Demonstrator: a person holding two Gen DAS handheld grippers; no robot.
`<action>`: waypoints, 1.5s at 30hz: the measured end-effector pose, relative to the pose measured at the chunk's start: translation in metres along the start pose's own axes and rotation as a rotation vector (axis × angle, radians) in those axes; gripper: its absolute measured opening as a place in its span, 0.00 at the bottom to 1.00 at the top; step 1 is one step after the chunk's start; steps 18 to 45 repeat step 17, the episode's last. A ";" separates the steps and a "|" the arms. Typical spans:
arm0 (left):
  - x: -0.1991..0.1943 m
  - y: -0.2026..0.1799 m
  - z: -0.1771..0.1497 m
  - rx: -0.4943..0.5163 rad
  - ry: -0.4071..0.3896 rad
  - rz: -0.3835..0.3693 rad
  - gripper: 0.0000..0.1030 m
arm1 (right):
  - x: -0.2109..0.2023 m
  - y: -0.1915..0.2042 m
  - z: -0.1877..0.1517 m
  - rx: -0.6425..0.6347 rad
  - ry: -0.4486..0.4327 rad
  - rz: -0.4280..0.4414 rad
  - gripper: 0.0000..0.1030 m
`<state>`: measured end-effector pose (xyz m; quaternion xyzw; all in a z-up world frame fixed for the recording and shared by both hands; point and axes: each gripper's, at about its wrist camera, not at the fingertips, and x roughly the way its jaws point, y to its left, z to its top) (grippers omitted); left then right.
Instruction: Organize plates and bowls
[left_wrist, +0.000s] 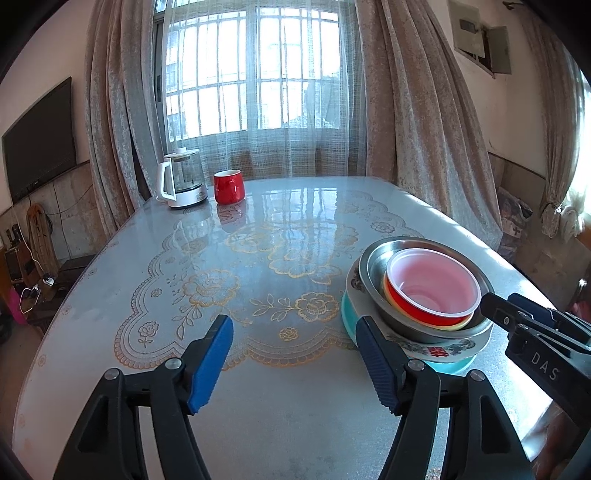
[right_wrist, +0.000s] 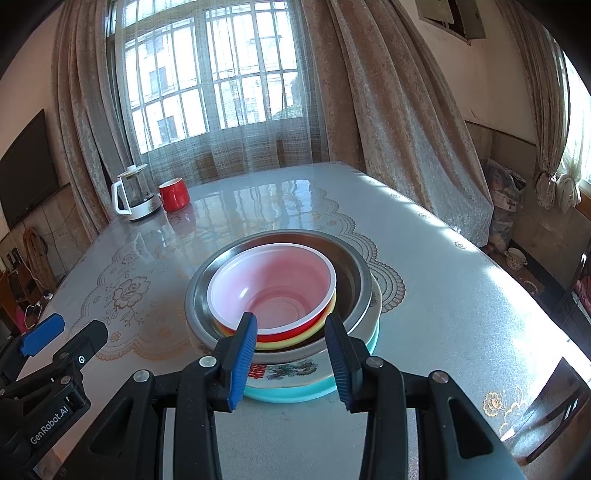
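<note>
A stack of dishes stands on the table. From the bottom up it is a teal plate, a white flowered plate, a steel bowl, a yellow bowl and a red bowl with a white inside. In the left wrist view the stack sits at the right, with the red bowl on top. My right gripper hangs at the stack's near edge, its jaws apart over the bowl rims and pressing on nothing. My left gripper is open over bare table, its right finger just beside the teal plate.
A glass kettle and a red mug stand at the table's far left corner. Curtains and a window lie beyond the far edge, and a dark screen hangs on the left wall. A chair stands at the table's right side.
</note>
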<state>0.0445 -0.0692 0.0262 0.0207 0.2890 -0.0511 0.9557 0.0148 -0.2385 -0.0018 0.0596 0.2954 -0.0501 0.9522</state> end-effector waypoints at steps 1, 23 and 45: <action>-0.001 -0.001 0.000 0.000 -0.001 -0.001 0.68 | 0.000 -0.002 0.001 0.000 -0.002 0.002 0.37; -0.003 -0.007 0.003 0.000 -0.038 0.016 0.68 | 0.003 -0.012 0.003 0.001 -0.003 0.014 0.38; -0.003 -0.007 0.003 0.000 -0.038 0.016 0.68 | 0.003 -0.012 0.003 0.001 -0.003 0.014 0.38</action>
